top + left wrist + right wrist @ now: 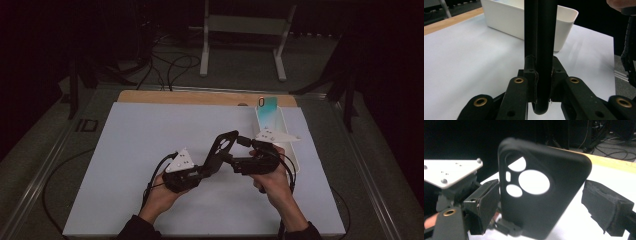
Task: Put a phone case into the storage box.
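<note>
A black phone case (223,146) with round camera holes stands tilted above the white mat. My left gripper (206,167) is shut on its lower edge; in the left gripper view the case (543,37) rises edge-on between the clamped pads (532,82). My right gripper (236,154) comes in from the right and is open, its jaws on either side of the case. In the right gripper view the case (541,195) stands between the two pads (605,208), with a gap on each side. The left gripper's grey plate (449,173) shows behind it.
A long white bin (292,150) lies at the mat's right edge, with a teal flat object (268,105) propped at its far end. The bin (524,23) is just beyond the case in the left gripper view. A wooden strip (200,97) borders the mat's far side.
</note>
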### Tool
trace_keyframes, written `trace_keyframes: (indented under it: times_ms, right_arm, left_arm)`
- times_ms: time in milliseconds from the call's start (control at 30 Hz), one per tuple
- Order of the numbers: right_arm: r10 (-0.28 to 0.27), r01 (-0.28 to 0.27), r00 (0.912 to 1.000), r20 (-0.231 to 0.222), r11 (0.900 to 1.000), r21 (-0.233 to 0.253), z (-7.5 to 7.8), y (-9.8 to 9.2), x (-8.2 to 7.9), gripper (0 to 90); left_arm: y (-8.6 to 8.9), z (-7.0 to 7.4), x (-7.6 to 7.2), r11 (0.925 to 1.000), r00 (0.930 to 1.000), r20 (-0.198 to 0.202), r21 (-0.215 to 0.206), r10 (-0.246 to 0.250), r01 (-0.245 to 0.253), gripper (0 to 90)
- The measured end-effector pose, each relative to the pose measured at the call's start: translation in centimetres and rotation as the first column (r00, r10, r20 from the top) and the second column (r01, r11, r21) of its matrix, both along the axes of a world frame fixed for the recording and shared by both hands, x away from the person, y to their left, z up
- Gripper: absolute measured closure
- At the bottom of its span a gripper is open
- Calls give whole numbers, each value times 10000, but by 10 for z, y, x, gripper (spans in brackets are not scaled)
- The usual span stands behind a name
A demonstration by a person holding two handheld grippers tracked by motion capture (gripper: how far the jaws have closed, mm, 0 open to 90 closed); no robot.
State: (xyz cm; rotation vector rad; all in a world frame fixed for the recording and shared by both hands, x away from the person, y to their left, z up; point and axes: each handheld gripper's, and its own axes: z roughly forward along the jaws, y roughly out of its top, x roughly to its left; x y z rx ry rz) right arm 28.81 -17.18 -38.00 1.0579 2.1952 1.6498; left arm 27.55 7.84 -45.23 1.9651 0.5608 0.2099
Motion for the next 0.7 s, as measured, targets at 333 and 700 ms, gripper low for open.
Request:
trace_keyframes:
  times_ms: [333,700]
  right_arm:
    - [-262,267,9996,-129,9987,437,1,11,3,131]
    - [-470,454,9987,184,9958,790,3,21,4,113]
  left_arm:
    - [-7,-3,-3,10000,10000,5,36,65,-65,805]
    - [-12,-5,-5,9997,10000,-63,-239,-52,50,805]
